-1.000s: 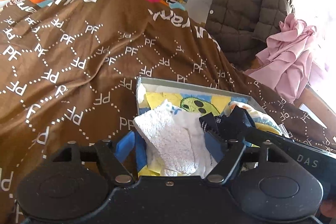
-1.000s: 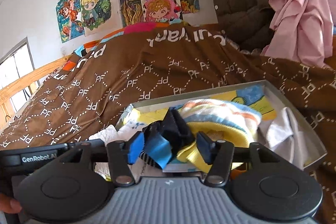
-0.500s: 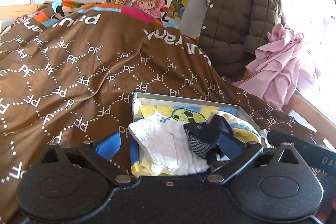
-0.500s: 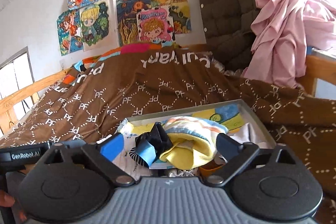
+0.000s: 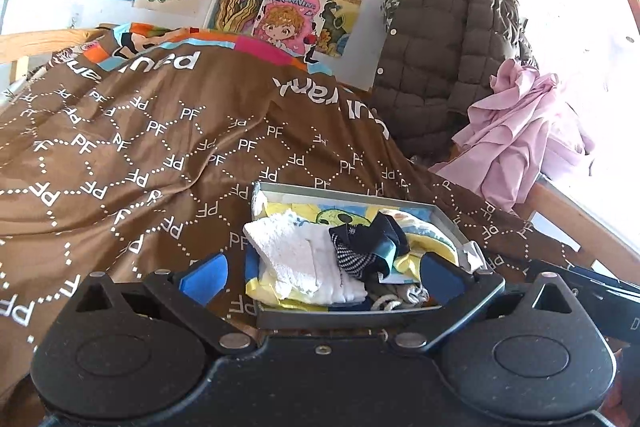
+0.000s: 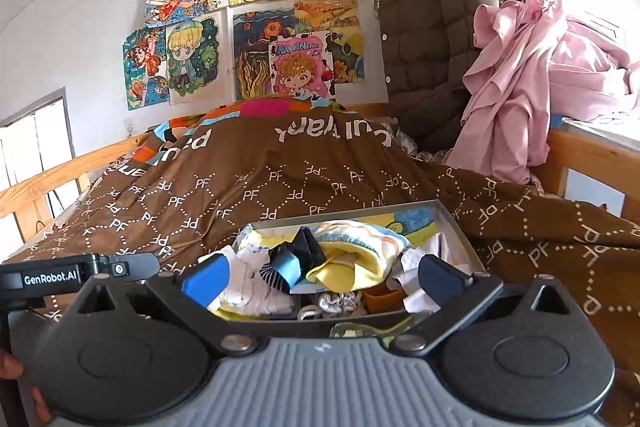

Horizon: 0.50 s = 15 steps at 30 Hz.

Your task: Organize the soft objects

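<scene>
Both grippers have backed away from the tin and spread since 1 s ago: left gripper (image 5: 320,273) and right gripper (image 6: 322,277) now hang wide open and empty, short of the near rim.

- Step: release done, judging by the layout. Dark sock bundle (image 5: 370,243) lies in the grey tin (image 5: 344,191), between white towel (image 5: 290,251) and striped yellow cloth (image 6: 352,255).
- Tin sits on brown bedspread (image 5: 132,147), heaped full.
- Next move likely calls for finding another loose soft item; none visible on the spread.
- Around: quilted jacket (image 6: 432,39) and pink garment (image 6: 516,95) hang at the bed end, well apart from the tin.
- In the way: the other gripper's body crowds each view's edge; the pile could spill.
</scene>
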Available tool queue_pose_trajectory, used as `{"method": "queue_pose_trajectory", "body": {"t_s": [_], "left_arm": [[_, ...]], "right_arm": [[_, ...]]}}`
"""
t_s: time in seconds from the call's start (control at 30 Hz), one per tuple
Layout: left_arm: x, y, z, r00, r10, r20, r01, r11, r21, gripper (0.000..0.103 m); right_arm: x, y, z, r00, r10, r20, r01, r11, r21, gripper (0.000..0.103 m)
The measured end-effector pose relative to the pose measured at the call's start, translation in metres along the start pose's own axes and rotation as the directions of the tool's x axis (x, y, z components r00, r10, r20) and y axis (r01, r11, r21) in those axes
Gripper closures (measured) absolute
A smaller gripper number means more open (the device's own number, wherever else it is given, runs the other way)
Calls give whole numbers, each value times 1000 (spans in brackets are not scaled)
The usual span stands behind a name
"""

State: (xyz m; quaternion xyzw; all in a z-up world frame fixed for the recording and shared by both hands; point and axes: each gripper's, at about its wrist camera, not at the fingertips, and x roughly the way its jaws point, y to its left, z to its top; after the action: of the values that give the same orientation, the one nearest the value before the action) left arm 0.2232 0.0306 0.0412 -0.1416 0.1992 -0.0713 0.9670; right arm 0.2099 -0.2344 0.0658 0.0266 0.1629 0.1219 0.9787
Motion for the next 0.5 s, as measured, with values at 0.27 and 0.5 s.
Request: {"method": "queue_pose_trajectory", "body": {"t_s": [0.27,0.5], "left_arm": [[-31,-9,-17,1000,19,13,-20,1000,25,1],[-51,-14,-32,999,39,4,-39,999,12,1]], "right_arm": [[-35,4,-8,1000,-18,18,19,1000,-12,0],[-56,8,-16,999,-30,25,31,999,-25,0]]}}
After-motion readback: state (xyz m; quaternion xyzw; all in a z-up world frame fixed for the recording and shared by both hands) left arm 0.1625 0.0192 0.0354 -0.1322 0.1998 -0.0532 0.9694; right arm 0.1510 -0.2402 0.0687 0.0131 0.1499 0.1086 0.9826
